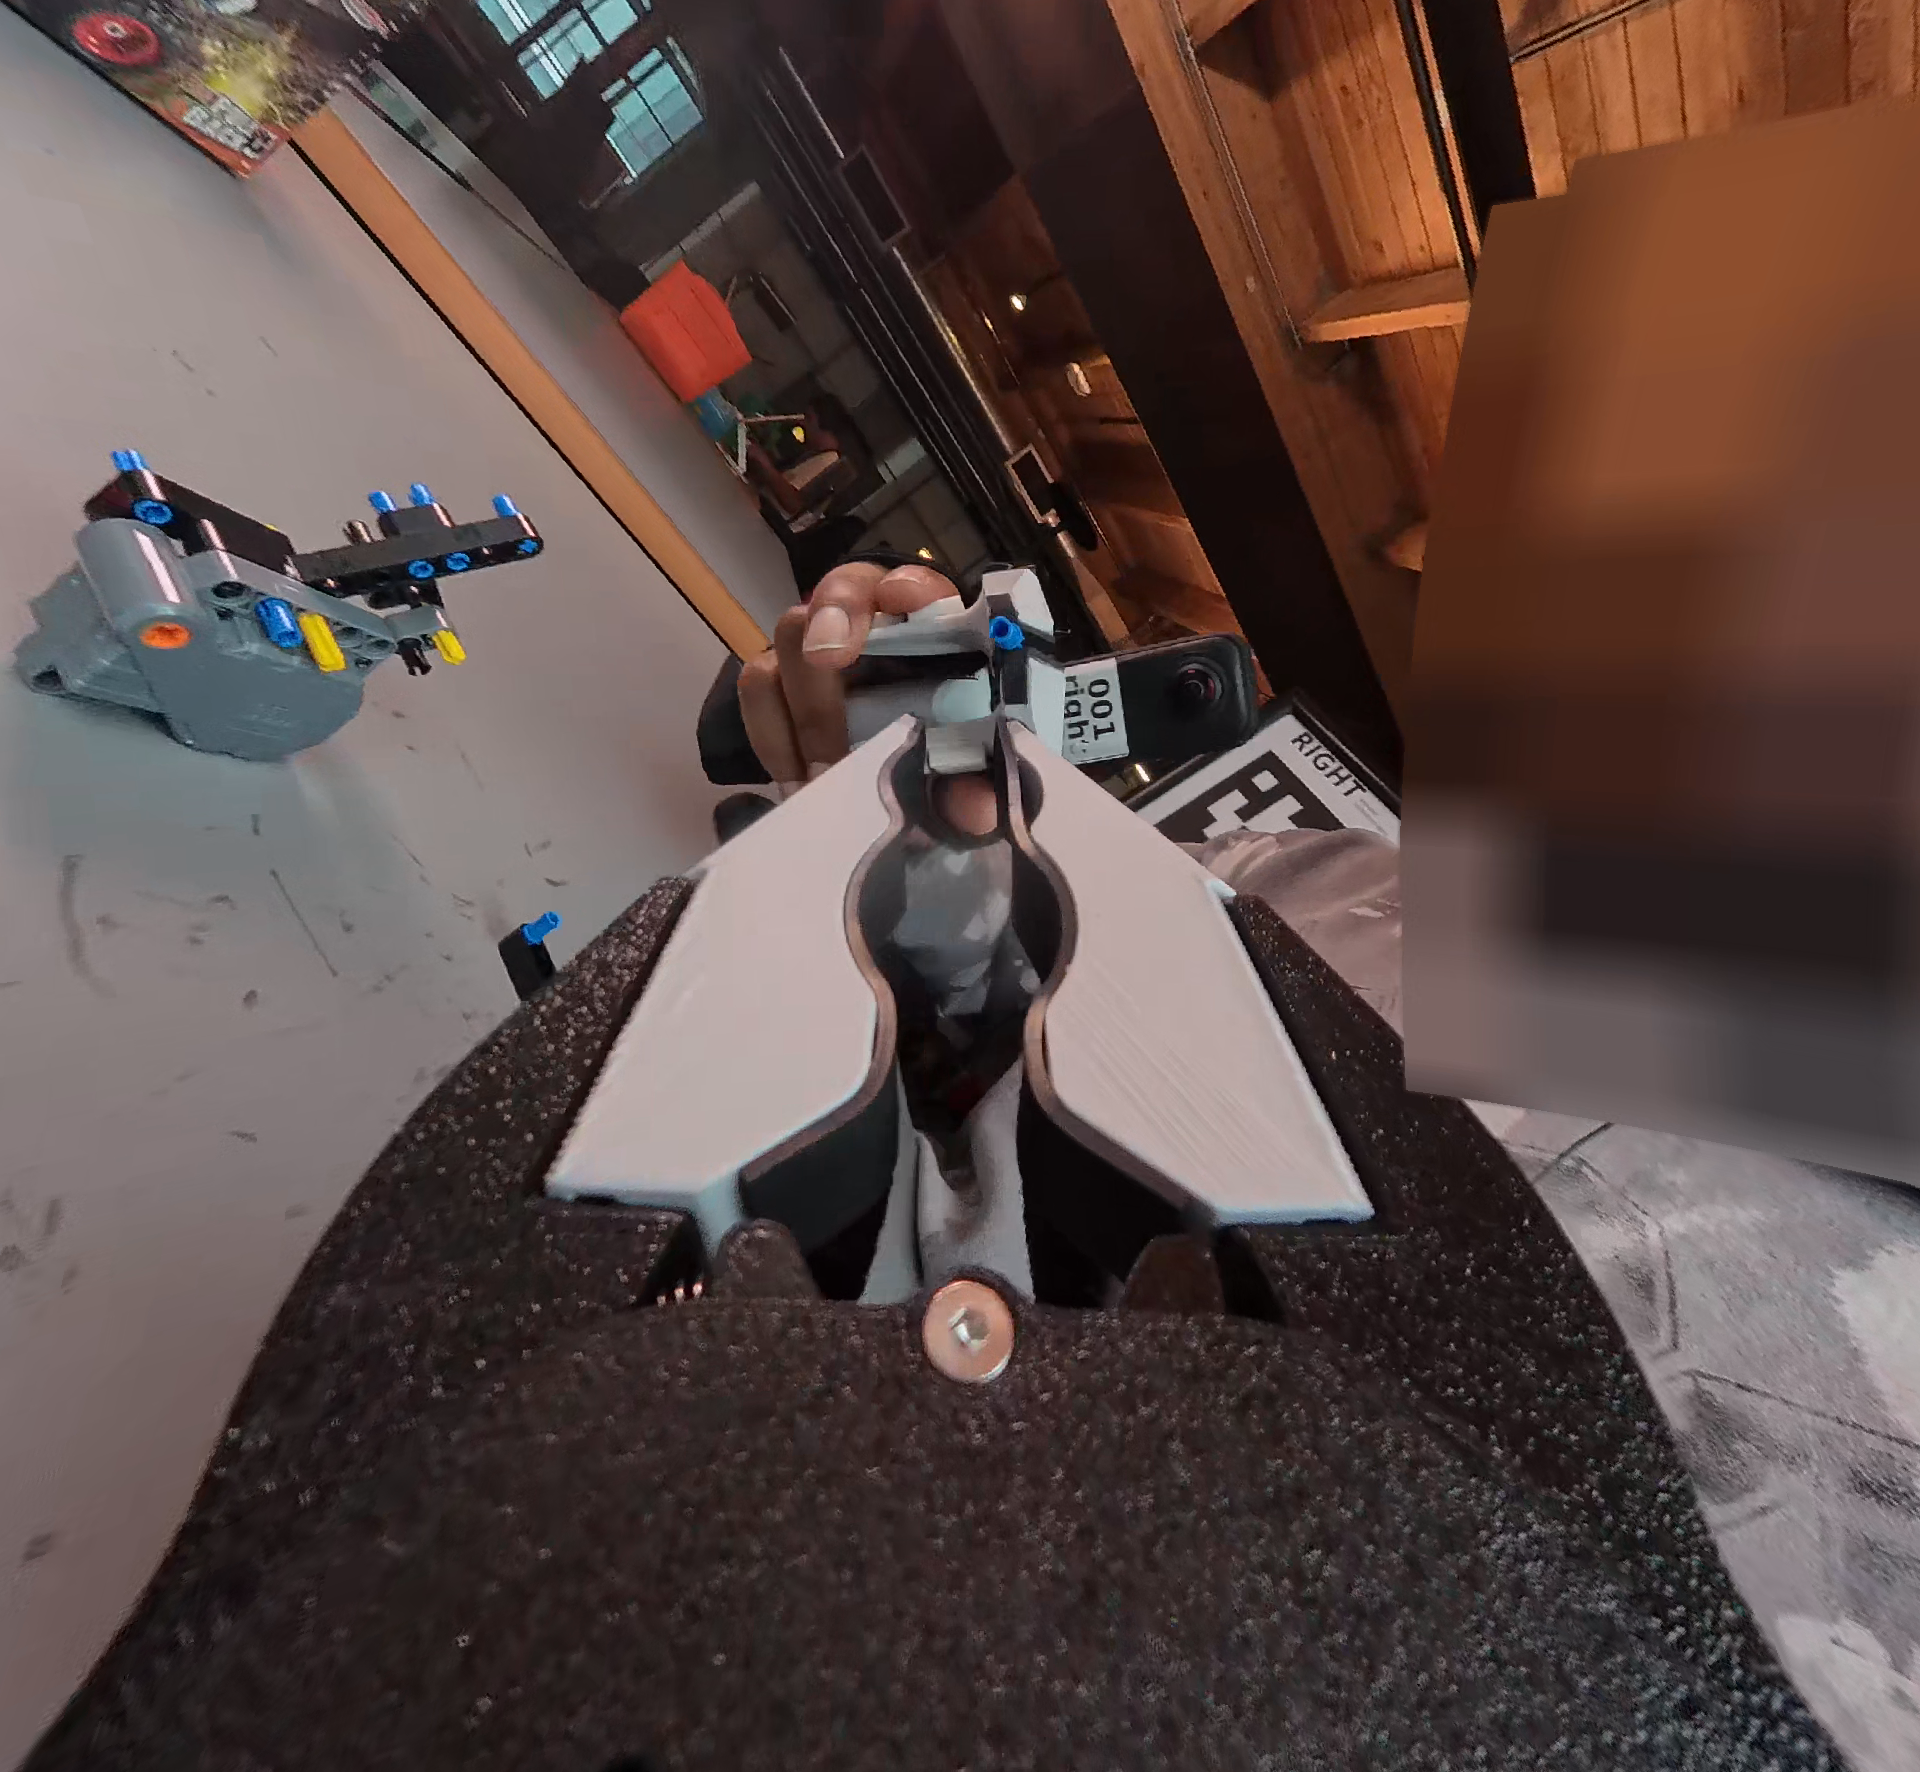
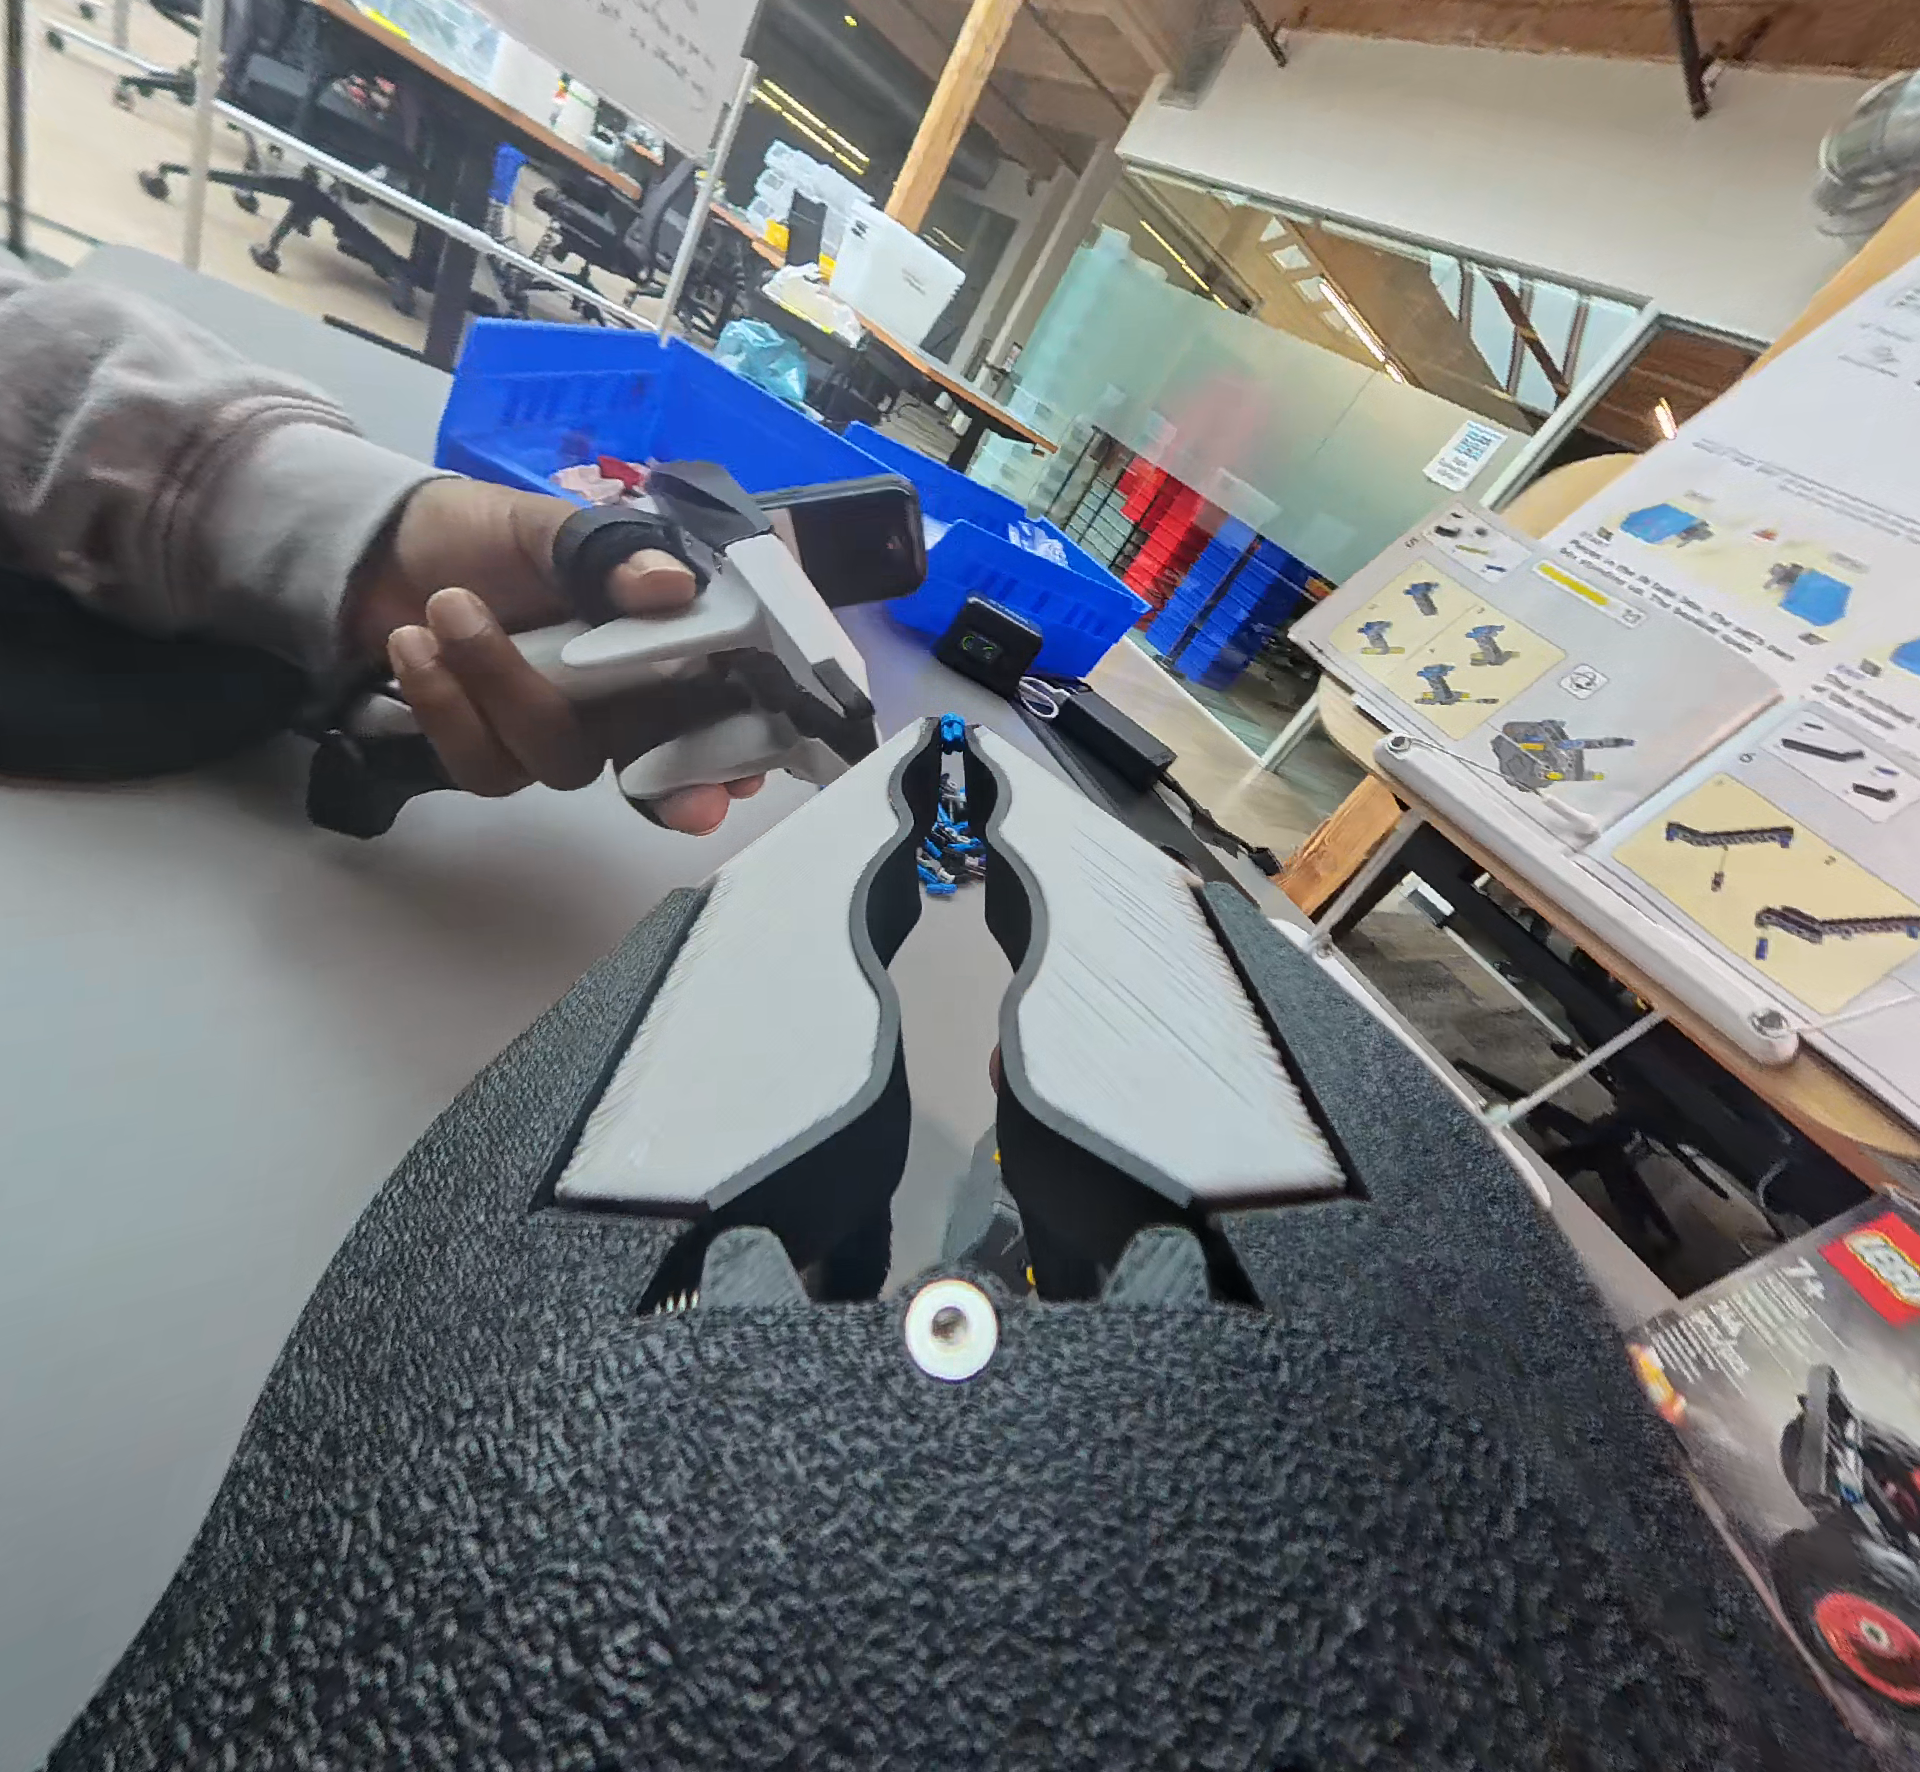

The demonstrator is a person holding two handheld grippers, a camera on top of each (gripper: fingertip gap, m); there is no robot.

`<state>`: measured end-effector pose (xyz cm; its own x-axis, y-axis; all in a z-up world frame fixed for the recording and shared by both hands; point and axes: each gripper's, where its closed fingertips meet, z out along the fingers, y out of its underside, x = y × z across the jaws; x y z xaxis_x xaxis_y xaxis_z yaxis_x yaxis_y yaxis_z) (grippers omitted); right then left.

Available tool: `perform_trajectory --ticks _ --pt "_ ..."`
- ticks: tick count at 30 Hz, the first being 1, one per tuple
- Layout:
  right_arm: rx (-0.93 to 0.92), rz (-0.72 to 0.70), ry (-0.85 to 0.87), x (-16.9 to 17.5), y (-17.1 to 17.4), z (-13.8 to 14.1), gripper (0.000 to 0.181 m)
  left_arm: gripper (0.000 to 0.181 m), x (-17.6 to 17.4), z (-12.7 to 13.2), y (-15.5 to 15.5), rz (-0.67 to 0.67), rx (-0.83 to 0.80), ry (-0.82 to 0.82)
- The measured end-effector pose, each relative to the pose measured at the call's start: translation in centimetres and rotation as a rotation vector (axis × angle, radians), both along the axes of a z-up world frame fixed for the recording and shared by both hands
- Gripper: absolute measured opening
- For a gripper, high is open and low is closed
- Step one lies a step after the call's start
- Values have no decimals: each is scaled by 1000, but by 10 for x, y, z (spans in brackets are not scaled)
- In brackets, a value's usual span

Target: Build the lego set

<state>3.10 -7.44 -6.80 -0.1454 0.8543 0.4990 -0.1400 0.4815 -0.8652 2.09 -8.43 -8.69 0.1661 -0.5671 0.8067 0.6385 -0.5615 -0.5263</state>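
- The right hand-held gripper (image 2: 954, 743) has its fingers closed to a narrow slit, pinching a small blue pin (image 2: 951, 733) at the very tips.
- The left hand-held gripper (image 1: 961, 748) is drawn almost closed; whether its tips grip anything I cannot tell, since the other gripper's grey parts lie directly behind them.
- Just left of the left gripper's body, a small black piece with a blue pin (image 1: 532, 951) sits on the grey table (image 1: 260, 891).
- Farther left on the table rests the partly built lego model (image 1: 244, 616), grey and black with blue and yellow pins.
- Past the right gripper's tips lies a pile of blue and black pins (image 2: 948, 849).
- Right of it, the instruction booklet (image 2: 1621, 714) lies open; the lego box (image 2: 1808, 1442) sits near right.
- Blue bins (image 2: 665, 413) stand at the far side.
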Motion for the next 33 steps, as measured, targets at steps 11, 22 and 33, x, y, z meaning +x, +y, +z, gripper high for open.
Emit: perform_trajectory --ticks 11,22,33 --pt "91 -55 -221 -14 1 -43 4 17 3 -27 10 225 34 623" --pt "427 -45 -143 -9 -5 -52 5 22 10 -33 7 147 -20 541" --pt "467 -86 -164 -13 -3 -58 5 19 6 -42 9 191 -38 647"
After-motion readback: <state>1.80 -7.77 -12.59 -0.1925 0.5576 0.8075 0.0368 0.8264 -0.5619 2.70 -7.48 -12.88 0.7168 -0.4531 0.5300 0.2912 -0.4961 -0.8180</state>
